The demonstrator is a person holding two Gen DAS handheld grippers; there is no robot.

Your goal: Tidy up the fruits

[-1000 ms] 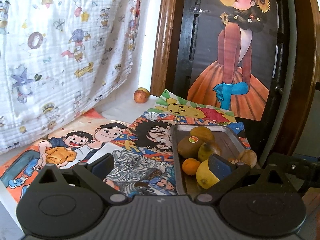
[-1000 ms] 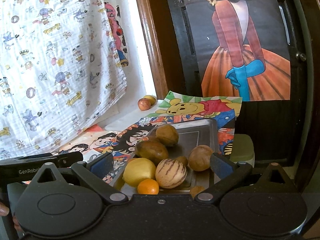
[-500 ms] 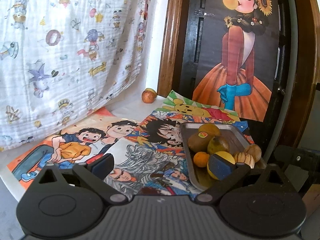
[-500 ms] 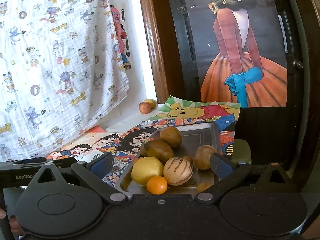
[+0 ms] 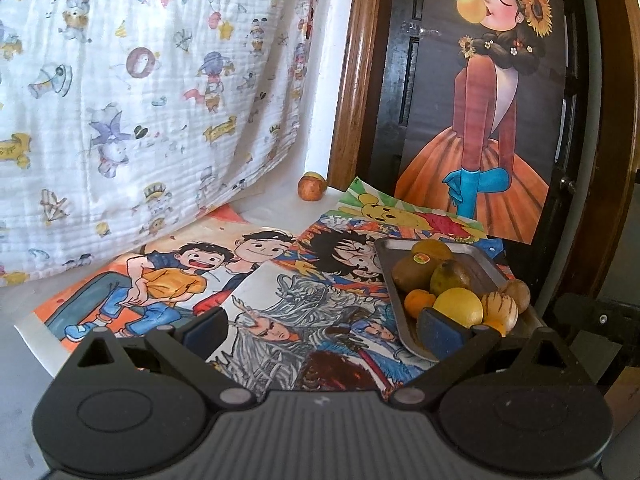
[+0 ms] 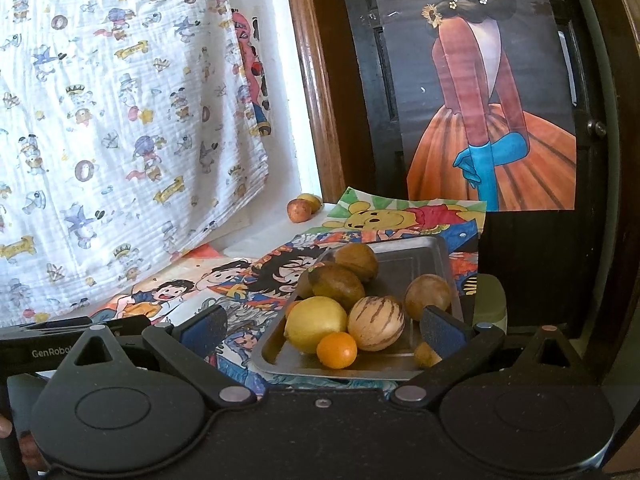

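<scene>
Metal tray point(image 6: 424, 248) — lemon point(image 6: 316, 323), striped melon point(image 6: 376, 328), small orange point(image 6: 337, 350)

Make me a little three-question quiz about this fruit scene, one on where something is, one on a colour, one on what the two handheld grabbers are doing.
1. Where do the two loose fruits lie?
A. At the back, by the wooden frame
B. In the tray
C. On the hanging cloth

2. What colour is the smallest round fruit at the tray's near edge?
A. Green
B. Orange
C. Purple

3. What state are the left gripper and right gripper in?
A. Both shut on fruit
B. One holds the tray
C. Both open, holding nothing

Answers: 1 A, they sit beyond the posters, clear of the metal tray. 2 B, its skin is bright orange. 3 C, each pair of fingers stands wide apart.
</scene>
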